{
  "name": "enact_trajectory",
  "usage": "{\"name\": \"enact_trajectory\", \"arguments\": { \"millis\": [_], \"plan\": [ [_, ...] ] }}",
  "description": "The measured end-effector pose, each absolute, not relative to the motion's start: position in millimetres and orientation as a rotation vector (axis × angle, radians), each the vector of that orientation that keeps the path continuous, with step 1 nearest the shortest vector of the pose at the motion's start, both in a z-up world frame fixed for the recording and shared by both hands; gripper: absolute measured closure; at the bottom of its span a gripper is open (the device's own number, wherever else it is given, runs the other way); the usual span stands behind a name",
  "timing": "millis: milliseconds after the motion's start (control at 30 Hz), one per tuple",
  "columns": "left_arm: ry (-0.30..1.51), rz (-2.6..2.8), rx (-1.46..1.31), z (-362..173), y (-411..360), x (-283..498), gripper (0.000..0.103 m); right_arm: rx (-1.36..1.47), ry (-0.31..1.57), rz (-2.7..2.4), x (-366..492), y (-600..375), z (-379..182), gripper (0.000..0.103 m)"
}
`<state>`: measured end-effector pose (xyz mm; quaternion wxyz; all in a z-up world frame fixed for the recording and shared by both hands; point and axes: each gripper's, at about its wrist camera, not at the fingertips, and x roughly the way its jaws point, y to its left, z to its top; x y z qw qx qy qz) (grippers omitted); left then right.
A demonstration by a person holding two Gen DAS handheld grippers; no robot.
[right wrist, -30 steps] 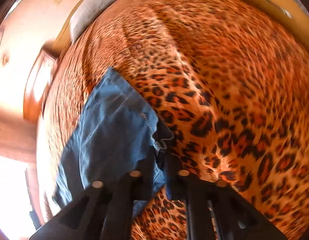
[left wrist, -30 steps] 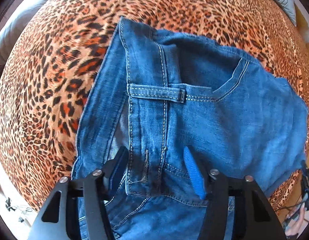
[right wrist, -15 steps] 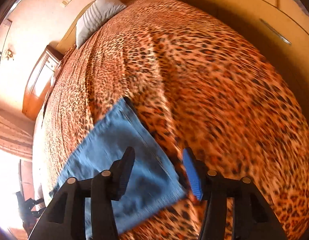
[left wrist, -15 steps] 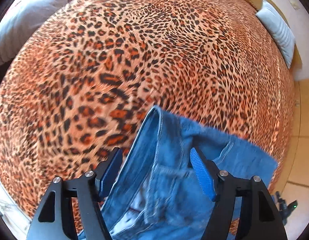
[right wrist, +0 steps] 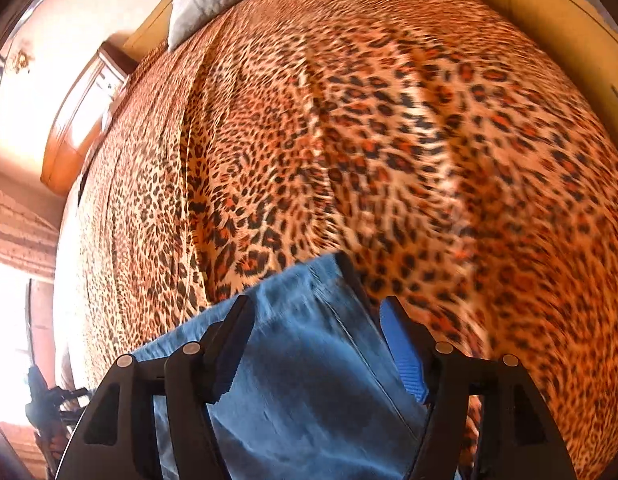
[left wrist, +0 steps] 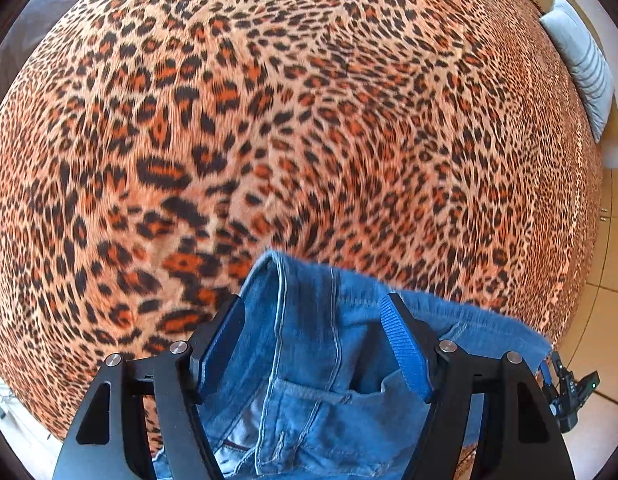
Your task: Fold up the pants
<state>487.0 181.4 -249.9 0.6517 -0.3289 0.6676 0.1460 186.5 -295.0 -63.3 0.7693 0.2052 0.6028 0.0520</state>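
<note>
Both tools are standing wide over the blue jeans (left wrist: 317,344) lying on the leopard-print bedspread (left wrist: 269,120): left tool (left wrist: 315,340) gripping nothing; right tool (right wrist: 315,340), jaws having just been opening, also empty.

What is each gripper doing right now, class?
Left gripper: open, over the jeans, holding nothing.
Right gripper: open, jaws just opening, jeans below, not gripped.

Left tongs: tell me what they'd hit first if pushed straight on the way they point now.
Most likely the jeans. The left tongs stand open, pointing steeply down, with the denim's seamed edge lying between the fingers, apparently untouched. The leopard-print bedspread lies beyond. Depth is unclear in this view.
</note>
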Motion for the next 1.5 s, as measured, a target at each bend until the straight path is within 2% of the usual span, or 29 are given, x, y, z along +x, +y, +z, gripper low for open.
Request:
{"name": "enact_trajectory", "arguments": {
  "millis": [67, 200, 267, 300, 333, 367, 400, 433, 667, 800, 967, 1133, 1333, 1500],
  "plan": [
    [1.533, 0.337, -0.740, -252.6, 182.0, 491.2, 0.030, 0.414, 1.331, 0.128, 193.1, -284.8, -70.4, 0.034],
    [1.600, 0.340, -0.710, -268.3, 178.5, 497.8, 0.029, 0.310, 1.345, 0.152, 201.8, -264.3, -79.2, 0.024],
    [1.605, 0.341, -0.665, -273.1, 171.4, 501.9, 0.030, 0.232, 1.355, 0.141, 203.5, -252.7, -80.6, 0.027],
    [1.596, 0.329, -0.644, -271.3, 168.7, 503.1, 0.037, 0.175, 1.356, 0.126, 203.3, -247.0, -79.9, 0.038],
    [1.590, 0.307, -0.628, -269.6, 164.9, 504.8, 0.060, 0.120, 1.357, 0.108, 203.1, -241.9, -79.5, 0.048],
    [1.595, 0.288, -0.616, -268.7, 162.2, 505.6, 0.073, 0.077, 1.355, 0.095, 202.5, -238.3, -79.3, 0.065],
    [1.598, 0.271, -0.614, -269.0, 159.8, 506.2, 0.078, 0.078, 1.350, 0.095, 200.8, -238.1, -77.9, 0.084],
    [1.586, 0.273, -0.589, -266.2, 156.9, 506.0, 0.080, 0.091, 1.347, 0.100, 198.9, -238.5, -76.0, 0.089],
    [1.406, 0.297, -0.245, -211.9, 106.3, 492.4, 0.083, 0.143, 1.215, 0.111, 156.4, -238.9, -22.8, 0.089],
    [1.292, 0.302, -0.163, -178.7, 81.7, 474.8, 0.083, 0.176, 1.146, 0.124, 131.8, -246.1, 14.7, 0.089],
    [1.149, 0.290, -0.115, -128.0, 72.2, 411.8, 0.083, 0.207, 1.054, 0.133, 86.5, -253.7, 63.7, 0.089],
    [1.078, 0.265, -0.129, -86.9, 78.6, 325.5, 0.083, 0.266, 0.987, 0.139, 13.9, -268.2, 94.1, 0.089],
    [1.104, 0.232, -0.192, -66.7, 93.9, 232.8, 0.083, 0.386, 0.971, 0.133, -111.0, -295.1, 92.6, 0.087],
    [1.304, 0.241, -0.273, -125.7, 106.9, 178.3, 0.084, 0.445, 1.092, 0.058, -201.6, -307.3, 44.7, 0.085]
  ]
}}
